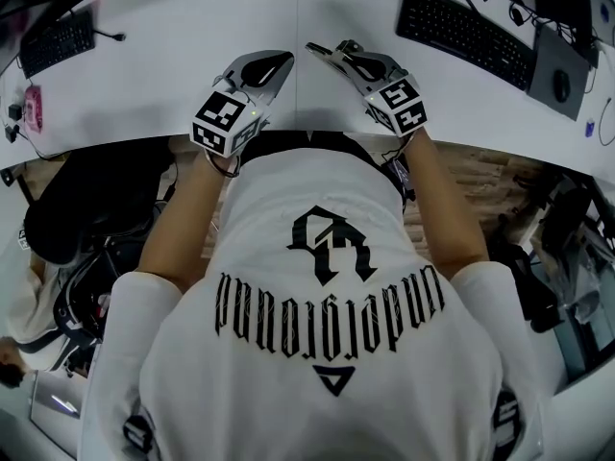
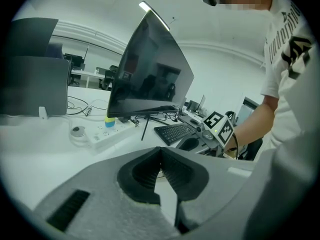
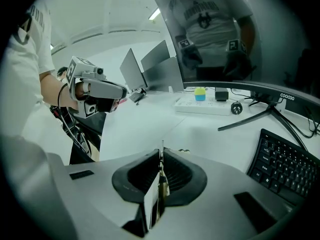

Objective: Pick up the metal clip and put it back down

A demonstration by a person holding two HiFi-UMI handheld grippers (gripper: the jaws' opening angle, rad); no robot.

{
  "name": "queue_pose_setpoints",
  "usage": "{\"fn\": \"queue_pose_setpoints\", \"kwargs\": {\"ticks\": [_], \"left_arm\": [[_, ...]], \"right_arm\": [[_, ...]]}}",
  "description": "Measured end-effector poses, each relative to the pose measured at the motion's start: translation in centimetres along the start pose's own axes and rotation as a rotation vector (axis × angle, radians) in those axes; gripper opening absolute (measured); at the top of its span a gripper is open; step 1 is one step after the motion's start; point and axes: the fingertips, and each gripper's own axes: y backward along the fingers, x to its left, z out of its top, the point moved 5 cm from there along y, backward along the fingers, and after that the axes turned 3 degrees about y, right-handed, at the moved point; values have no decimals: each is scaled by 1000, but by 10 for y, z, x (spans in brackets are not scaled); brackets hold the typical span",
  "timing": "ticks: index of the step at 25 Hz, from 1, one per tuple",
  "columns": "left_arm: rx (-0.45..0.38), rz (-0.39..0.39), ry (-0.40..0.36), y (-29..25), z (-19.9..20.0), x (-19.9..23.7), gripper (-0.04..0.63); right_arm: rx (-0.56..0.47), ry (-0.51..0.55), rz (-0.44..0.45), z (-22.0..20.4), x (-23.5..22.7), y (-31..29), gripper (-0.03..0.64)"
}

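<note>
In the right gripper view a thin metal clip stands on edge between the jaws, and my right gripper is shut on it just above the white desk. In the head view the right gripper points left over the desk's near edge; the clip is too small to make out there. My left gripper points toward it from the left, tips a short way apart. In the left gripper view the left gripper has its pads together at the tip with nothing seen between them.
A black keyboard and mouse lie at the back right, another keyboard at the back left. A dark monitor and a white power strip stand further back. The person's torso fills the near side.
</note>
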Motion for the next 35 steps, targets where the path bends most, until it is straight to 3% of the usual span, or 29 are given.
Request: {"fn": "queue_pose_setpoints", "kwargs": {"ticks": [13,35], "left_arm": [[15,-23,48,-13,-14,2,12],[47,-64,54,-24,-23,-13,12]], "right_arm": [[26,-24,-1,-23,-14,-12,34],[39,-9,-52,-23,-33,-21,67]]}}
